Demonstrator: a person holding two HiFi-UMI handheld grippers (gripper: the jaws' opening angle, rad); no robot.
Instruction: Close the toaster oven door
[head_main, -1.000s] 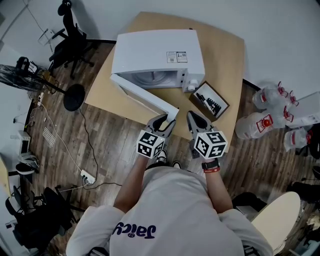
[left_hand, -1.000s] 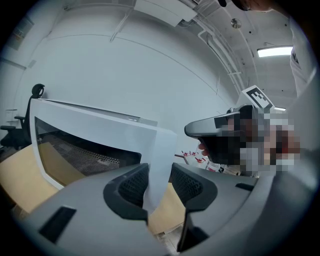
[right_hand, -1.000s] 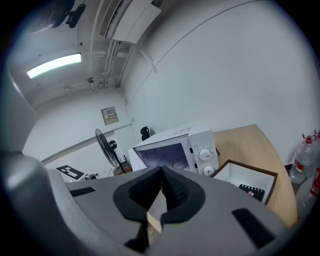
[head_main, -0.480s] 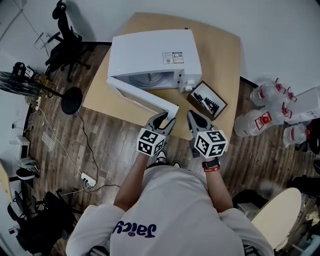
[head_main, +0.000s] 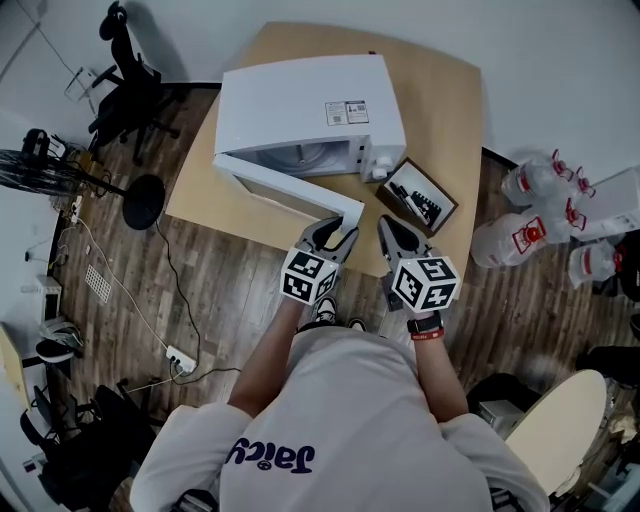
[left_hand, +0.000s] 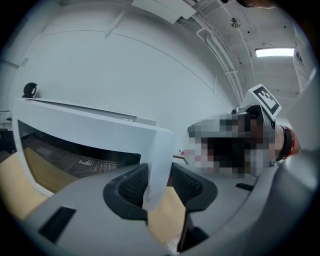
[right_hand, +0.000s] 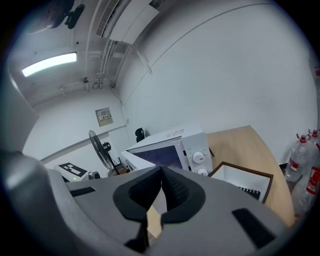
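Toaster oven (head_main: 300, 110) sits upper centre on desk (head_main: 440, 120), door (head_main: 285, 190) swung open. Left hand-held gripper (head_main: 338, 232) pinches door's free edge, likely to swing it shut. Right hand-held gripper (head_main: 392, 228) closed, empty, alongside.

The toaster oven (head_main: 310, 100) sits on the table (head_main: 445, 110). Its door (head_main: 285, 188) stands out toward the near table edge, with its free end between the left gripper's (head_main: 336, 233) jaws. A tray (head_main: 420, 197) lies right of the oven. Bottles (head_main: 525, 215) stand on the floor right of the table.
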